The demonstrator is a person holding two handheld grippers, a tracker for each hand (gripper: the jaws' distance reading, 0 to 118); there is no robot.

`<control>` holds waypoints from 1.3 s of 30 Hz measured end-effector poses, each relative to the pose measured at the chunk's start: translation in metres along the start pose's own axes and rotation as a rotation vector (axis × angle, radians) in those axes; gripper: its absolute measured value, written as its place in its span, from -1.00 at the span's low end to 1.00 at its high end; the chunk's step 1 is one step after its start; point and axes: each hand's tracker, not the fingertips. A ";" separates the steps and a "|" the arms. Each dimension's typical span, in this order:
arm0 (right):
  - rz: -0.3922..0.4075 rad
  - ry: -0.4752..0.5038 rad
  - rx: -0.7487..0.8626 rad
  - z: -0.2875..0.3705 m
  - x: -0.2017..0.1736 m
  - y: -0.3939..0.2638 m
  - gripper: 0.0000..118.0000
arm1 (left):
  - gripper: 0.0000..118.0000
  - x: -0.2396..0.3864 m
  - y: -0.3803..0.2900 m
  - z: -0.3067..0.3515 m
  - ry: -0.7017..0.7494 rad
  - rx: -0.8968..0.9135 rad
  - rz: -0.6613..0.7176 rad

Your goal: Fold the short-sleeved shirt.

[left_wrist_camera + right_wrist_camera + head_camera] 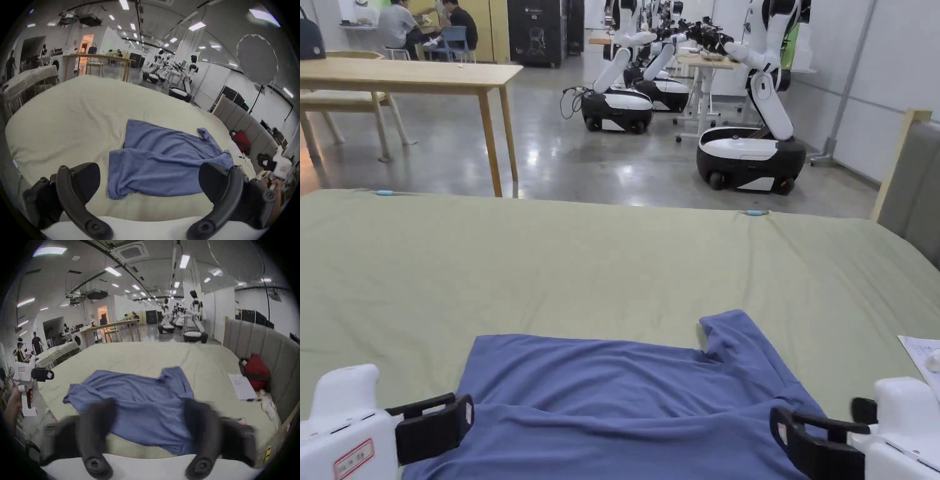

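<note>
On the green bed (612, 269), near its front edge, the blue short-sleeved shirt (625, 400) is lying rumpled. The left gripper (149, 180) and right gripper (150, 417) are hovering, jaws apart, empty. Judging by the wrinkles, flattening first, then pinching opposite edges evenly, should help.

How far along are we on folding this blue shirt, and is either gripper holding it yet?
Early stage. Done: the blue shirt lies spread on the green bed cover, with one loose fold across its middle and a sleeve sticking out. In hand: nothing; the left gripper and right gripper are both open above the near hem. Left: grasping, tucking in the sleeves and folding the body.
</note>
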 end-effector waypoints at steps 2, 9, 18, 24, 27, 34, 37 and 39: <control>0.049 -0.058 0.029 -0.003 -0.014 0.002 -0.93 | -0.61 0.007 0.001 -0.001 0.048 0.024 -0.063; 0.037 -0.049 0.037 -0.015 -0.030 0.007 -0.93 | -1.00 0.013 0.007 -0.008 0.012 0.017 -0.021; 0.000 -0.033 0.006 -0.031 -0.023 0.006 -0.93 | -1.00 0.019 0.023 -0.044 -0.017 0.004 -0.036; -0.001 -0.029 -0.026 -0.050 -0.013 0.006 -0.93 | -1.00 0.014 0.052 -0.090 0.020 -0.029 -0.069; -0.001 -0.038 -0.054 -0.069 0.000 0.010 -0.93 | -1.00 0.007 0.066 -0.127 0.071 -0.082 -0.095; -0.039 -0.080 -0.153 -0.139 0.052 0.020 -0.93 | -1.00 -0.004 0.088 -0.228 0.134 -0.211 -0.128; -0.069 -0.095 -0.203 -0.172 0.078 0.025 -0.93 | -0.94 -0.003 0.090 -0.261 0.146 -0.257 -0.161; -0.064 -0.110 -0.229 -0.193 0.092 0.028 -0.93 | 0.01 -0.001 0.091 -0.277 0.150 -0.279 -0.210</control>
